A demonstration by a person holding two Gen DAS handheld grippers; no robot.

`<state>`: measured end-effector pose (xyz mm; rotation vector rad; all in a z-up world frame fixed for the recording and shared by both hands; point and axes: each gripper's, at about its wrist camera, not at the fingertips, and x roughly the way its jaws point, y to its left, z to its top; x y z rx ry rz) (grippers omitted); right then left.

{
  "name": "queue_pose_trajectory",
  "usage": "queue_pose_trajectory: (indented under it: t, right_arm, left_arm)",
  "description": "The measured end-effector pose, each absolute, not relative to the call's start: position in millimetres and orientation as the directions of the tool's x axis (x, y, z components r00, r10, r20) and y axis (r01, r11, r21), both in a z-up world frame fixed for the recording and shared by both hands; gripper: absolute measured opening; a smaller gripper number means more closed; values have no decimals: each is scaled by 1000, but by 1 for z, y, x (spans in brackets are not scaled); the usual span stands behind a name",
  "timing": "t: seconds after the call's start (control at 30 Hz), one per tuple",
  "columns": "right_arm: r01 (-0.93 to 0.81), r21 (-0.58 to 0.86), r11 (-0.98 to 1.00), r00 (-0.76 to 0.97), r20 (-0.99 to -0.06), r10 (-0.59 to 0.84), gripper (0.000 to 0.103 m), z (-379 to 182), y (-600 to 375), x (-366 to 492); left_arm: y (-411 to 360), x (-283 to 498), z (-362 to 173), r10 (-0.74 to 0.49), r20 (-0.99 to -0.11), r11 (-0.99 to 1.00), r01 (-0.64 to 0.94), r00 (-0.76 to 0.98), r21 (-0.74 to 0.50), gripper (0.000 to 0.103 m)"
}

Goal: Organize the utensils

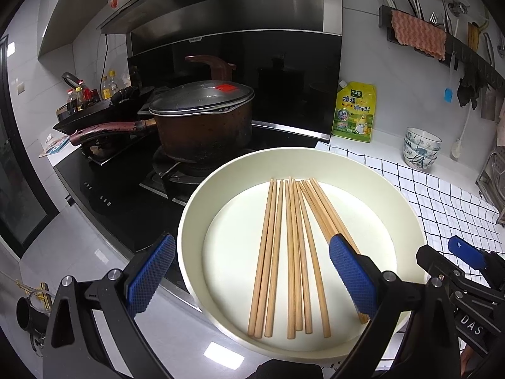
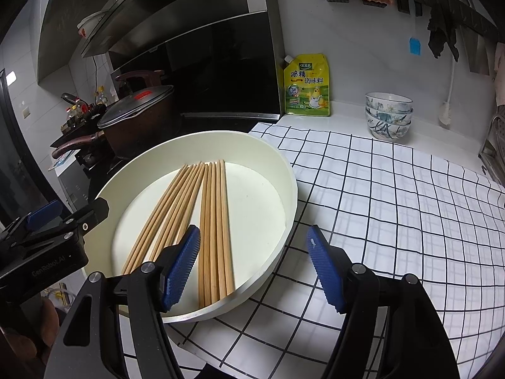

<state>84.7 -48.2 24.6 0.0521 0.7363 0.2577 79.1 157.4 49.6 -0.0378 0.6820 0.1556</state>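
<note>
Chopsticks [image 1: 293, 252] lie loose in a fan on the floor of a round cream tray [image 1: 189, 214], none gripped. The left gripper [image 1: 249, 276] hangs wide open over the tray's near rim, one blue pad outside the wall, the other above the rightmost sticks. The right gripper [image 2: 252, 268] is equally wide open and empty, straddling the tray's right wall above the checked cloth [image 2: 394, 205]. Behind stand a lidded pot [image 1: 202, 120], a yellow seasoning pouch [image 2: 307, 85] and stacked bowls [image 2: 388, 115].

The near ends of some wooden chopsticks [image 2: 176, 208] are covered by the right gripper's [image 2: 254, 268] blue ribbed pad [image 2: 182, 267]. The utensils on the black wall rail [image 1: 454, 47] are cut off by the upper edge.
</note>
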Motion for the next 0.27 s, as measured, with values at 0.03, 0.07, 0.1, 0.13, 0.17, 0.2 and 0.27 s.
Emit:
queue_pose_trajectory:
  t: [0.03,0.07,0.1,0.13,0.17,0.2,0.27]
  right_arm:
    - [-215,137,967,711,-657,251,67,25,-48,85]
    - [-215,137,967,711,-657,251,67,25,-48,84]
    - [-214,136,967,711,-657,250,67,25,-48,85]
    - [-214,137,967,711,-658,250,67,25,-48,85]
    - [-214,137,967,710,-658,250,67,25,-48,84]
    - [-214,137,967,710,-658,250,67,24,-48,85]
    - [-214,137,967,710,-659,251,67,24,-48,84]
  left_arm:
    - [158,79,50,131,-633,987,-157,763,15,97]
    - [158,79,49,131,-634,987,-158,763,13,97]
    - [158,80,49,133,-633,987,-161,763,14,97]
    - [157,80,49,136,-631,987,-162,763,17,97]
    - [157,79,49,137,-630,987,-163,764,18,97]
    - [157,79,49,137,-631,987,-162,764,18,97]
    - [157,79,49,137,-631,987,-162,763,18,97]
